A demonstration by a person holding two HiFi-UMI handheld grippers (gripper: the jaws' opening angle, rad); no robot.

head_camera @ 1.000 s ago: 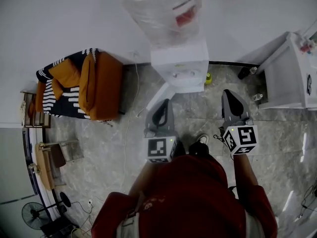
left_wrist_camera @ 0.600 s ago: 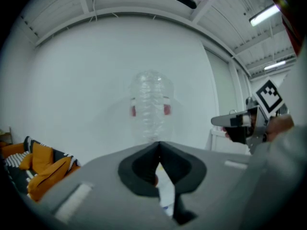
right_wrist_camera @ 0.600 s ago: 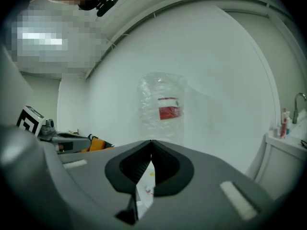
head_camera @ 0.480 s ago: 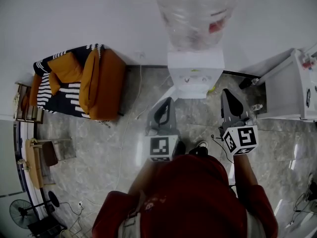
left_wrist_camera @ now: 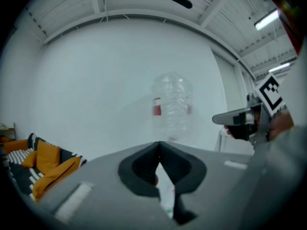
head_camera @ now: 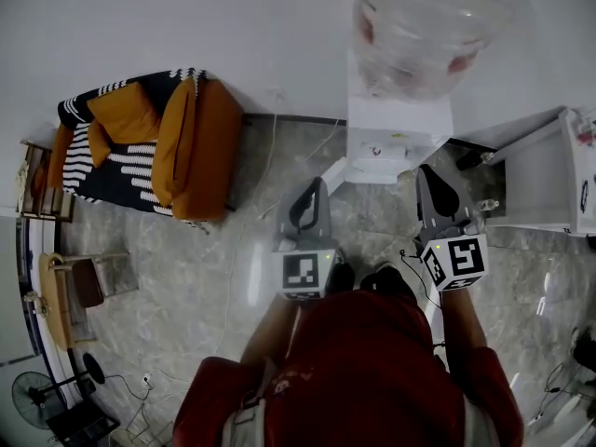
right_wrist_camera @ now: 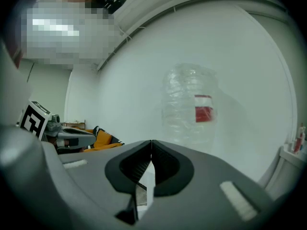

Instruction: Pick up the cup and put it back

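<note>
Left hand-held gripper (head_camera: pixel 314 188): jaws pressed together with nothing between them, held out over the floor ahead of me.
Right hand-held gripper (head_camera: pixel 431 175): jaws also pressed together and empty, level with the left one and well apart from it.
Floor (head_camera: pixel 233 250): grey tiles under both grippers, and I see no cup on them.
Water dispenser (head_camera: pixel 399 142): white, against the wall just beyond the gripper tips.
Bottle (head_camera: pixel 419 26): clear, upright on the dispenser.
Sofa (head_camera: pixel 140 147): orange, far left against the wall.
Cup: not visible in any view, so I cannot say where it stands.
Step in hand: approach, I judge, with nothing picked yet.
Next move: find the cup, then spread one gripper's jaws and line them up around it.
</note>
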